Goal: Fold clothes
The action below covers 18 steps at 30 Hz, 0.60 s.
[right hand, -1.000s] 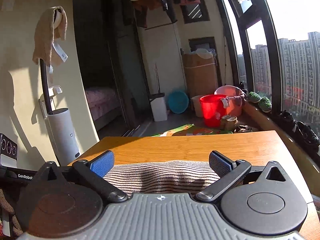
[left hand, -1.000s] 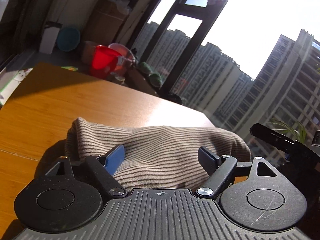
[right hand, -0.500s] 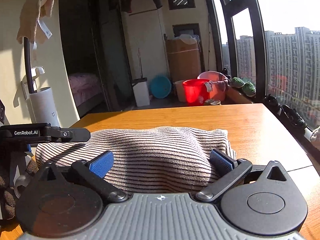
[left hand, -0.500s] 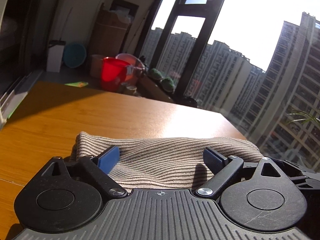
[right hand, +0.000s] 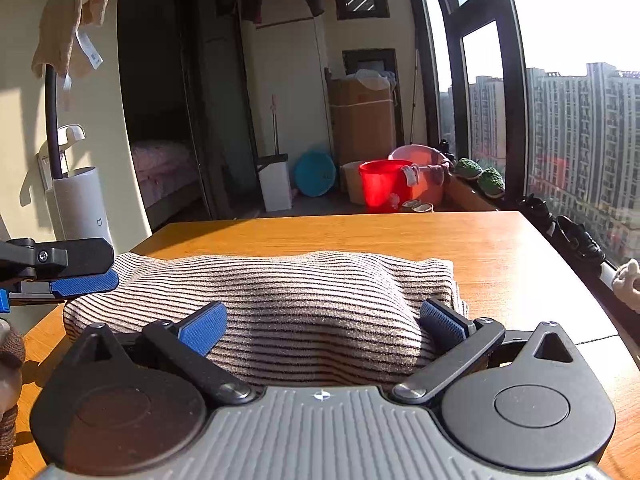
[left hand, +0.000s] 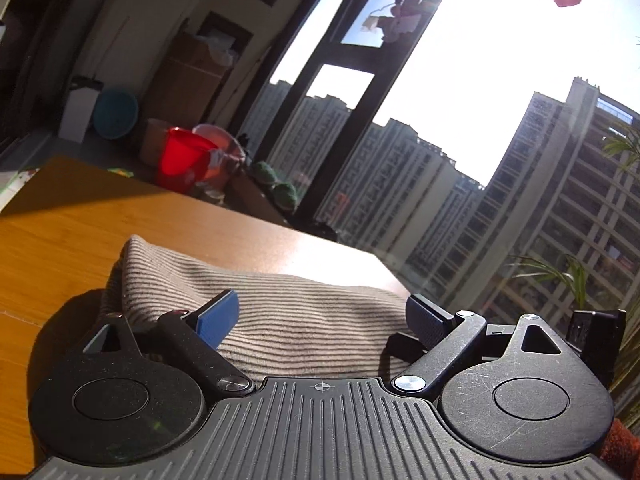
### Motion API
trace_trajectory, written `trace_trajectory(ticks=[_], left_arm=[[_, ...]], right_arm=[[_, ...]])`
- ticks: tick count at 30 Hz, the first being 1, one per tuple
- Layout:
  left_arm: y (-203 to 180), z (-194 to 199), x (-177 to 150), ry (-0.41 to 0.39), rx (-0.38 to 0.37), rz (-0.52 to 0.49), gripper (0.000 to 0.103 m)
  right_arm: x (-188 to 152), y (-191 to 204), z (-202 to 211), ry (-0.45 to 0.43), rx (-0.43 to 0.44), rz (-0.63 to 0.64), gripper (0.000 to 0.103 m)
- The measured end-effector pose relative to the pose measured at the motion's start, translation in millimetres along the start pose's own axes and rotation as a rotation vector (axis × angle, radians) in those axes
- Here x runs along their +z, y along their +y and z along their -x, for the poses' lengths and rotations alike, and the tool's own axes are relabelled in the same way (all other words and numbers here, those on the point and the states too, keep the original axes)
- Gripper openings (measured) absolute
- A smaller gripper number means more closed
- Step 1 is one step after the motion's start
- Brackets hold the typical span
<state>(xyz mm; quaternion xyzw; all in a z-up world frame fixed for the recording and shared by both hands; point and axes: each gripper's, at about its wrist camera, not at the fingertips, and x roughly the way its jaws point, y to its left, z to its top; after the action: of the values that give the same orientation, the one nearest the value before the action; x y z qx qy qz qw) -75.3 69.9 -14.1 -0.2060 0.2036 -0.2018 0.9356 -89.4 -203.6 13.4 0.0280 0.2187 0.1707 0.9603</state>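
A folded beige garment with dark stripes [right hand: 300, 288] lies in a low mound on the wooden table [right hand: 500, 248]. My right gripper [right hand: 323, 324] stands open at its near edge, with the mound between the wide-apart fingers and neither pad pressing. My left gripper [left hand: 322, 316] is open too, facing the garment [left hand: 280, 300] from its left end. One of its fingers [right hand: 86, 283], with a blue pad, shows in the right wrist view, hovering over the garment's left corner.
The table's [left hand: 80, 232] far and right edges drop off toward a tall window. Beyond it on the floor stand a red bucket [right hand: 380, 192], a white bin [right hand: 276, 184] and a cardboard box [right hand: 360, 120]. A white cylinder [right hand: 80, 208] stands left of the table.
The right gripper has sunk and tipped down, so the whole garment now shows lying flat. The left gripper's jaws have spread a little wider, and its view has swung and tilted.
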Motion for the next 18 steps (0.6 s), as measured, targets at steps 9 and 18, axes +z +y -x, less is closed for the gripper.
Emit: trace_trajectory(ticks=[9, 18], left_arm=[[18, -24, 3, 0.022, 0.010, 0.017, 0.095], [-7, 21, 20, -0.120, -0.089, 0.049, 0.096]], right_arm=[[5, 1, -9, 0.025, -0.012, 0.025, 0.103], [7, -1, -14, 0.025, -0.013, 0.013, 0.103]])
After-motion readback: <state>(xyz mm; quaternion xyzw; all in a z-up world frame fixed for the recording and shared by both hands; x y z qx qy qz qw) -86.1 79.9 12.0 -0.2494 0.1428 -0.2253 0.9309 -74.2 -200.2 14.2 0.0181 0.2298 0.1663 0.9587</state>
